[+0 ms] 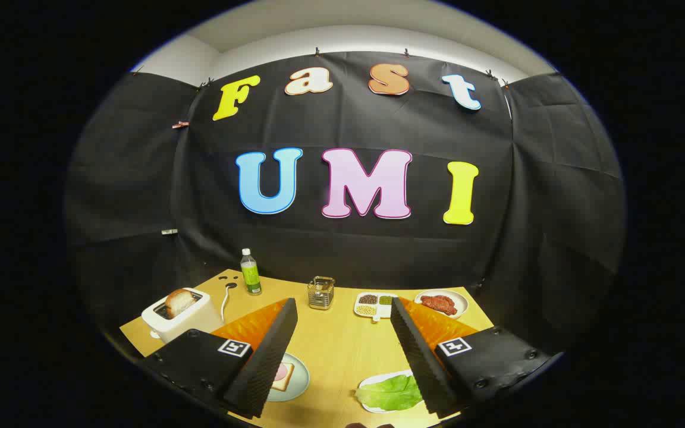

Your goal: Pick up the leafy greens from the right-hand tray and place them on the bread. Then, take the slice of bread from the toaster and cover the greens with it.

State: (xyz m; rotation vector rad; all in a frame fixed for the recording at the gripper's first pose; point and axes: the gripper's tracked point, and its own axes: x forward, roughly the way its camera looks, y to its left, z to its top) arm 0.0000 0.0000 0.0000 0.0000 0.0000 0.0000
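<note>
**Task not started – greens untouched on tray**

The crinkled light-green leafy greens [391,393] are seen lying on a white oval tray [372,380], just beside the right finger's inner face. Nothing is gripped: the jaws of the gripper [342,309] are spread wide, released. The open bread slice with a pink topping [282,375] is left bare on a pale round plate [301,386] by the left finger. The second browned slice [179,302] is seated in the white toaster [170,324] on the wooden desk [336,351]. Both placements are judged outstanding.
</note>
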